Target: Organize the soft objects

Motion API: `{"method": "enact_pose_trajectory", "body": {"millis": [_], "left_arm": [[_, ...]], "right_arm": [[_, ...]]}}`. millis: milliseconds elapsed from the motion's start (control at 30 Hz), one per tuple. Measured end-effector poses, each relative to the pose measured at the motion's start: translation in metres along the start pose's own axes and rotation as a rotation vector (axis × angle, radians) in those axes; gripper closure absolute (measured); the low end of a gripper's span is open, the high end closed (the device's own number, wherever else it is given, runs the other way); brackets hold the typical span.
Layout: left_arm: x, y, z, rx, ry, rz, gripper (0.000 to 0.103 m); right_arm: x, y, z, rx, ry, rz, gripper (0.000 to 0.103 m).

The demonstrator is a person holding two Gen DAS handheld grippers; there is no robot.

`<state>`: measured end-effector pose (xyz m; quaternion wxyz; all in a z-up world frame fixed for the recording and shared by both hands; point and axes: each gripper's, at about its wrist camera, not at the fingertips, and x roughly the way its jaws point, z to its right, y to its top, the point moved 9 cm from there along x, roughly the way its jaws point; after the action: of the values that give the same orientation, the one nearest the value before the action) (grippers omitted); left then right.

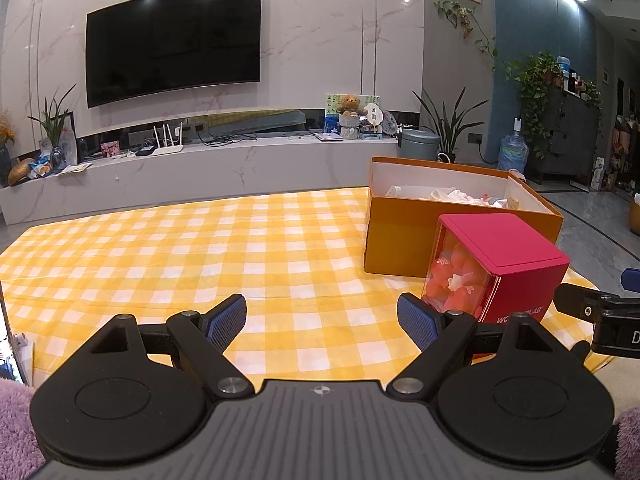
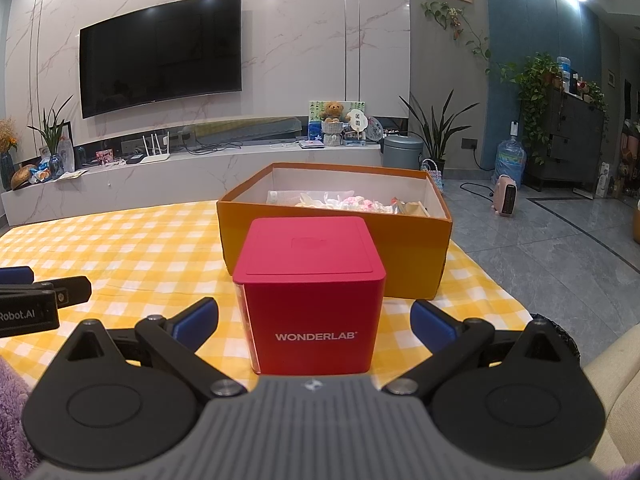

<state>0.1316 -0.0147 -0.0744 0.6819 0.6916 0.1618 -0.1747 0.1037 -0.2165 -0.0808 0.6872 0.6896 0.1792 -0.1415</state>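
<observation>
A red cube box (image 2: 312, 296) marked WONDERLAB stands on the yellow checked cloth (image 2: 120, 248); its clear side shows red soft pieces in the left wrist view (image 1: 496, 264). Behind it an open orange box (image 2: 336, 236) holds several white and pink soft items (image 2: 348, 202); it also shows in the left wrist view (image 1: 448, 216). My right gripper (image 2: 314, 324) is open, with the red cube between its blue fingers, apart from both. My left gripper (image 1: 321, 322) is open and empty over the cloth, left of the cube.
A TV console (image 1: 200, 168) and wall TV (image 1: 172, 40) stand beyond the cloth. A grey bin (image 2: 402, 152), plants, a water jug (image 2: 510, 160) and a pink heater (image 2: 505, 194) stand on the tiled floor to the right. Purple fluffy fabric (image 1: 14, 420) shows at the left edge.
</observation>
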Motion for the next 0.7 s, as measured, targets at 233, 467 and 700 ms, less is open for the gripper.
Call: {"method": "enact_pose_trajectory", "body": {"millis": [233, 467, 700], "left_arm": [[-0.0012, 0.0008, -0.0014, 0.000, 0.002, 0.000, 0.003], [-0.0011, 0.0006, -0.0015, 0.000, 0.002, 0.000, 0.003], [-0.0018, 0.0011, -0.0027, -0.001, 0.006, 0.000, 0.003]], "right_arm": [[-0.0001, -0.0001, -0.0001, 0.000, -0.001, 0.000, 0.003], [-0.0002, -0.0003, -0.0004, 0.001, 0.000, -0.002, 0.003], [-0.0004, -0.0011, -0.0005, 0.000, 0.000, -0.004, 0.003]]}}
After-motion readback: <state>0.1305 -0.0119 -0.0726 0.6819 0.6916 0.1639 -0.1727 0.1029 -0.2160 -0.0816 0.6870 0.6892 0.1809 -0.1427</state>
